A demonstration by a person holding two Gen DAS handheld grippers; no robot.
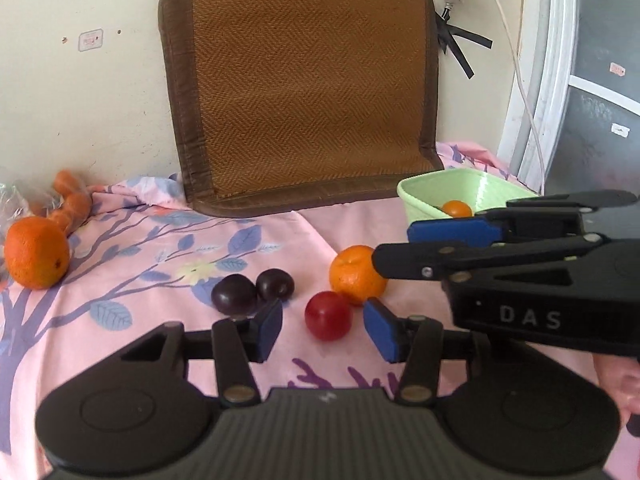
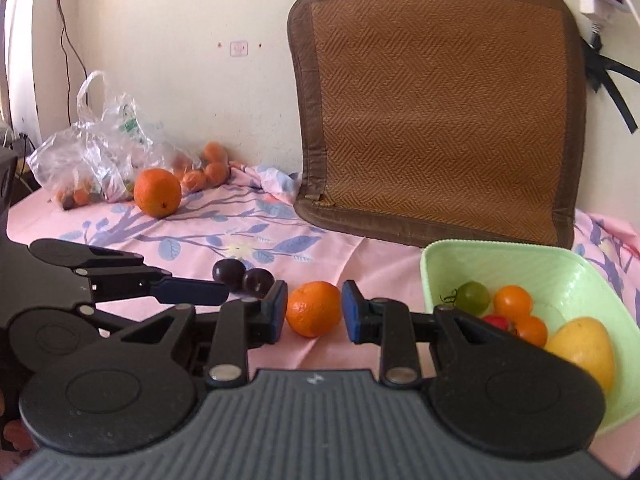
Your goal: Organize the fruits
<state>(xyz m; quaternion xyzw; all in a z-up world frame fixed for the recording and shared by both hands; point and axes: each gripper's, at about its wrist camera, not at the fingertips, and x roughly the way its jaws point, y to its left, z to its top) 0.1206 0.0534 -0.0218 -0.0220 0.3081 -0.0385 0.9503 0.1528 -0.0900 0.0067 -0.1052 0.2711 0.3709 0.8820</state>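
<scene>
L gripper (image 1: 323, 330) open, red tomato (image 1: 329, 315) between its pads w/o touching; R gripper (image 2: 314, 312) open narrow round small orange (image 2: 314, 309), gaps both sides. Pink floral cloth (image 1: 140, 248), woven mat (image 1: 304, 92) vs wall. 2 dark plums (image 1: 234, 294), 1 green basket (image 2: 560, 268)

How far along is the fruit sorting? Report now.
Done: several fruits sit in the green basket. In hand: nothing gripped; left tool open, lined up on the red fruit, right tool open facing the mandarin. Left: both, two dark plums, the big orange.
</scene>
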